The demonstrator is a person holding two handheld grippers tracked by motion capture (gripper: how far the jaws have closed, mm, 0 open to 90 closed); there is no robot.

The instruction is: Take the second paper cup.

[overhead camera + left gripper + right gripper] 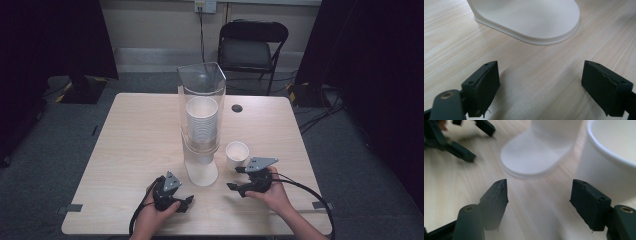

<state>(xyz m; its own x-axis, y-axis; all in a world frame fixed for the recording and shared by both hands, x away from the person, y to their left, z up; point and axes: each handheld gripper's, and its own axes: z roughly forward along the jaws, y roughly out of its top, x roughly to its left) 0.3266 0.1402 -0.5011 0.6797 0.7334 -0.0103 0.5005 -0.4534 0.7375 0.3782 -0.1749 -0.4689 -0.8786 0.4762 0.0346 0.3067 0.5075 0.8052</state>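
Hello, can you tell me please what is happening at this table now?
A person sits at a wooden table with a gripper in each hand, working at a cup dispenser that holds a stack of paper cups. One single paper cup stands upright on the table, right of the dispenser's white base. The right gripper is beside this cup, jaws open, nothing between them. The left gripper waits open and empty in front of the base.

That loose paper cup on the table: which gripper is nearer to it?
Right. The right gripper sits just beside the paper cup; the left gripper is beyond the dispenser base.
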